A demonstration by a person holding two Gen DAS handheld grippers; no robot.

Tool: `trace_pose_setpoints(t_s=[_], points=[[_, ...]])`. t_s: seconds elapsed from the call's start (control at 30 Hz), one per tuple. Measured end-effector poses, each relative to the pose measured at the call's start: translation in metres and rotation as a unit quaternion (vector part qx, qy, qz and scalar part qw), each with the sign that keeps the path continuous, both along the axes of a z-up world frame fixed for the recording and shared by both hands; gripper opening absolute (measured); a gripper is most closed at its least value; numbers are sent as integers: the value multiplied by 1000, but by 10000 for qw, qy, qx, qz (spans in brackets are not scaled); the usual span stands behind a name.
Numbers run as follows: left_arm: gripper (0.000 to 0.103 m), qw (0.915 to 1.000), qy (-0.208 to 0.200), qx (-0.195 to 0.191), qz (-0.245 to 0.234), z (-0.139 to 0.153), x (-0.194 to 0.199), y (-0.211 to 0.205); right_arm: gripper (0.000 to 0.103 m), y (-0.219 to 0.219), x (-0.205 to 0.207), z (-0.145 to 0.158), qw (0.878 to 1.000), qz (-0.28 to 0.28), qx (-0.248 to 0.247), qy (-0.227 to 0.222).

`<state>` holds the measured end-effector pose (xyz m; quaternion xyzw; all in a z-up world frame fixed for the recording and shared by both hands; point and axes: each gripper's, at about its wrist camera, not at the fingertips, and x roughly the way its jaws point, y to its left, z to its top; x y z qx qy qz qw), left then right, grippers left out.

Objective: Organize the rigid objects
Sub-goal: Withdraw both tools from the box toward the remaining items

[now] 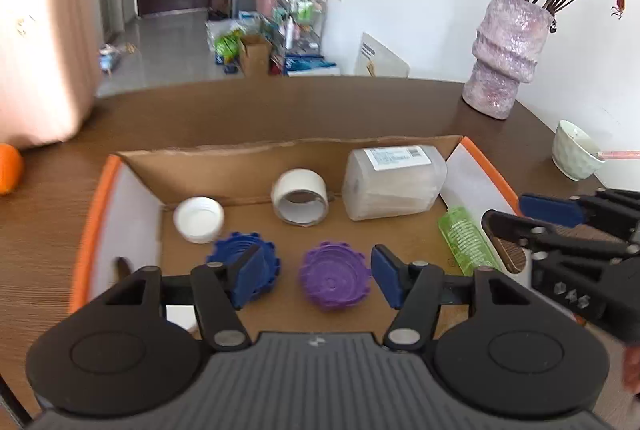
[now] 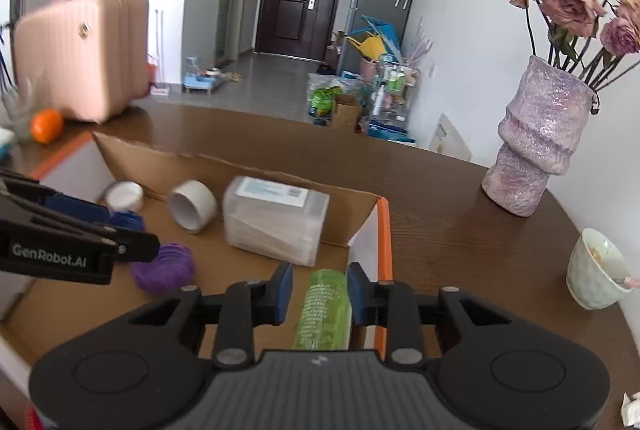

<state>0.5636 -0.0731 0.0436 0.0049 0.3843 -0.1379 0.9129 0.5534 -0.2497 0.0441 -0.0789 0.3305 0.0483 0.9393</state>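
An open cardboard box (image 1: 224, 166) with orange-edged flaps holds a white cap (image 1: 199, 219), a tape roll (image 1: 300, 199), a clear plastic container (image 1: 394, 182), a blue ridged lid (image 1: 244, 266), a purple ridged lid (image 1: 335, 279) and a green bottle (image 1: 466, 240). My left gripper (image 1: 320, 280) is open above the box, its pads either side of the purple lid. My right gripper (image 2: 319, 294) is open around the green bottle (image 2: 324, 310) by the box's right wall; a gap shows on the left side. It also shows in the left wrist view (image 1: 568, 230).
The box sits on a round brown table (image 2: 440, 214). A purple vase (image 2: 540, 146) with dried roses and a pale cup (image 2: 596, 270) stand at the right. A pink suitcase (image 2: 84, 54) and an orange (image 2: 47, 126) are at the far left.
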Motion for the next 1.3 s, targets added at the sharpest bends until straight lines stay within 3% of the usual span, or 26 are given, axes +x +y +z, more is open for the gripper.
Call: trace_pose_setpoints(t_s=[0.27,0.37,0.43,0.63,0.7,0.83,0.93,1.0,1.07,1.17,1.3], points=[[69,9974,-654,224,214,50,-70,14,39,-11,-63,44,9992,141,255,-270],[78,9928,-1025,487,388,60,-112,20,49,-17,-97,57,9979,232,434,-430],[90,9901,-1258,469,410,62,-146,29,54,-22,-125,62,9963,344,553,-562],[102,9727,-2134,756,503,46,-266,54,67,-38,-225,58,9906,657,796,-897],[103,9706,-2255,616,580,35,-304,62,80,-39,-258,50,9876,710,824,-1131],[103,9727,-2151,208,850,6,-363,79,89,-35,-320,23,9832,638,818,-1503],[103,9740,-1961,395,1064,-17,-388,86,89,-32,-361,-4,9802,245,879,-1757],[103,9796,-1685,404,1020,-24,-389,89,98,-33,-379,-20,9769,85,1164,-1792],[103,9811,-1608,383,1004,-27,-385,92,98,-34,-380,-31,9787,174,1300,-1578],[103,9819,-1507,199,1126,-32,-376,92,98,-32,-377,-40,9816,81,1137,-1529],[103,9899,-1199,-63,748,-42,-361,70,98,-36,-373,-43,9817,-132,1113,-1539]])
